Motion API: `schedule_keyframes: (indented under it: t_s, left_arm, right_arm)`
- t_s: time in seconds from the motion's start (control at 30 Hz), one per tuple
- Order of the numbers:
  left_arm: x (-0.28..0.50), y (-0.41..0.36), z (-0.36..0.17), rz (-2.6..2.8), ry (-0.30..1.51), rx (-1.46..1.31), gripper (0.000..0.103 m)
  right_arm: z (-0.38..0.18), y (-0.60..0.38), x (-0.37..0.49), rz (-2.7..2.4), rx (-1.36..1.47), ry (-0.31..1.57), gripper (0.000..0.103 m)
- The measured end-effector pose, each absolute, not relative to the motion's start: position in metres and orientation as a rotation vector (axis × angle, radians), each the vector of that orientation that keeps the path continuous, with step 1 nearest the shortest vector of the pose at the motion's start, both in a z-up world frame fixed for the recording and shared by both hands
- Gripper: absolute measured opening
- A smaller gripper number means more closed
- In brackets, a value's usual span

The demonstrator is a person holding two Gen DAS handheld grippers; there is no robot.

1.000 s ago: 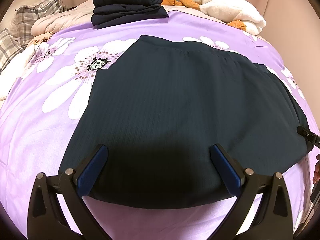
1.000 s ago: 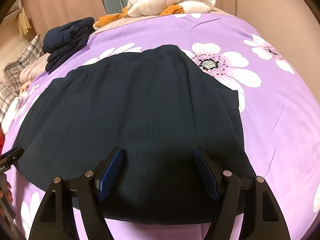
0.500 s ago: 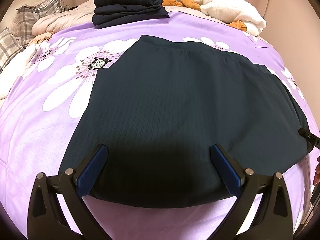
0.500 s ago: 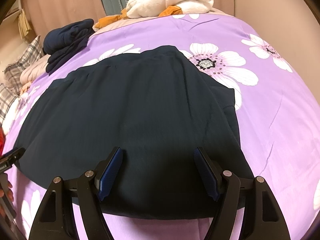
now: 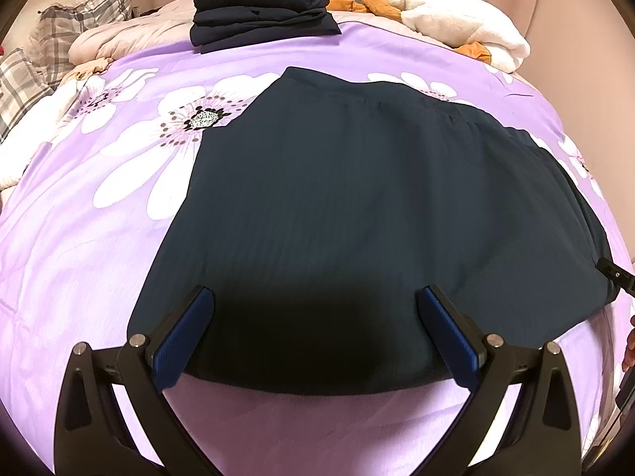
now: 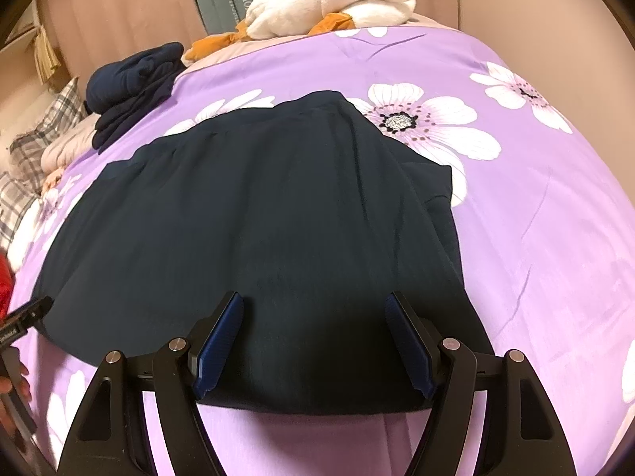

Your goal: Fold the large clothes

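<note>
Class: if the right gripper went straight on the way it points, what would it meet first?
Most likely the dark garment spread on the bed: the right gripper stands open above its near hem, though depth is uncertain.

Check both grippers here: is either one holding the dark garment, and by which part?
Nothing is held. The left gripper and the right gripper both hover with jaws open over the near hem of the dark garment, which lies flat on the purple bedspread.

Garment flat on bedspread; folded stack behind it, plush toy behind-right, pillows behind-left.
</note>
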State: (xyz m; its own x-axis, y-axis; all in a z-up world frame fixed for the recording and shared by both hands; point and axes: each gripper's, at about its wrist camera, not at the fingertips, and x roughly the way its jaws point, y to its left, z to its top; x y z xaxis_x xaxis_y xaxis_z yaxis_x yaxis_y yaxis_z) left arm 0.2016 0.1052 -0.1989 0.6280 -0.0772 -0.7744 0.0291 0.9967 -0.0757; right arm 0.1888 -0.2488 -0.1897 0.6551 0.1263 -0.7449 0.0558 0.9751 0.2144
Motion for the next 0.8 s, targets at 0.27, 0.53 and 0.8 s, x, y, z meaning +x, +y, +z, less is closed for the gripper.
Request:
schedule_keyframes:
  t_s: [0.27, 0.53, 0.8]
  left_arm:
    - [0.193, 0.109, -0.199, -0.041, 0.903, -0.072, 0.103]
    - [0.186, 0.112, -0.199, -0.028, 0.909, -0.075, 0.103]
    - [0.181, 0.117, -0.2, -0.03, 0.908, -0.082, 0.103]
  right_arm:
    - [-0.19, -0.257, 0.178, 0.042, 0.271, 0.857, 0.073]
    - [-0.189, -0.261, 0.172, 0.046, 0.292, 0.865, 0.073]
    - [-0.189, -0.263, 0.166, 0.046, 0.303, 0.868, 0.073]
